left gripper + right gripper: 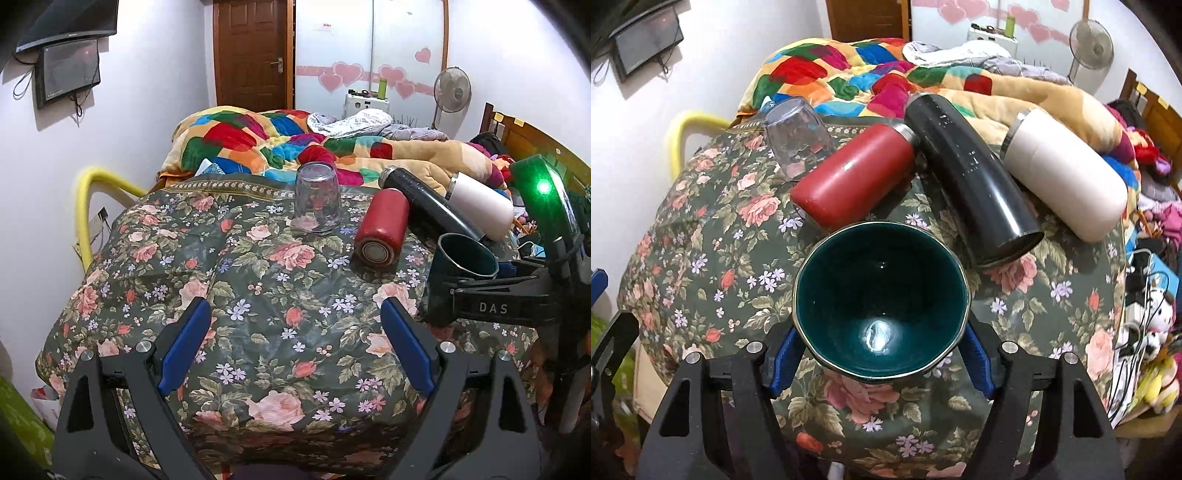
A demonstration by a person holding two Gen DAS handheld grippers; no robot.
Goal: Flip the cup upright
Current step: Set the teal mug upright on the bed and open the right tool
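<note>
My right gripper (881, 354) is shut on a dark green cup (881, 295), its blue pads against the cup's two sides, mouth up toward the camera. In the left wrist view the same cup (466, 258) stands mouth-up at the right, held by the right gripper (480, 291). My left gripper (295, 347) is open and empty, low over the floral cloth (258, 295). A clear glass (317, 197) stands upside down on the cloth at the back; it also shows in the right wrist view (798, 138).
A red flask (382, 230), a black flask (424, 201) and a white flask (480, 205) lie on their sides at the back right. A colourful quilt (258, 140) lies behind. A yellow rail (86, 206) is at the left edge.
</note>
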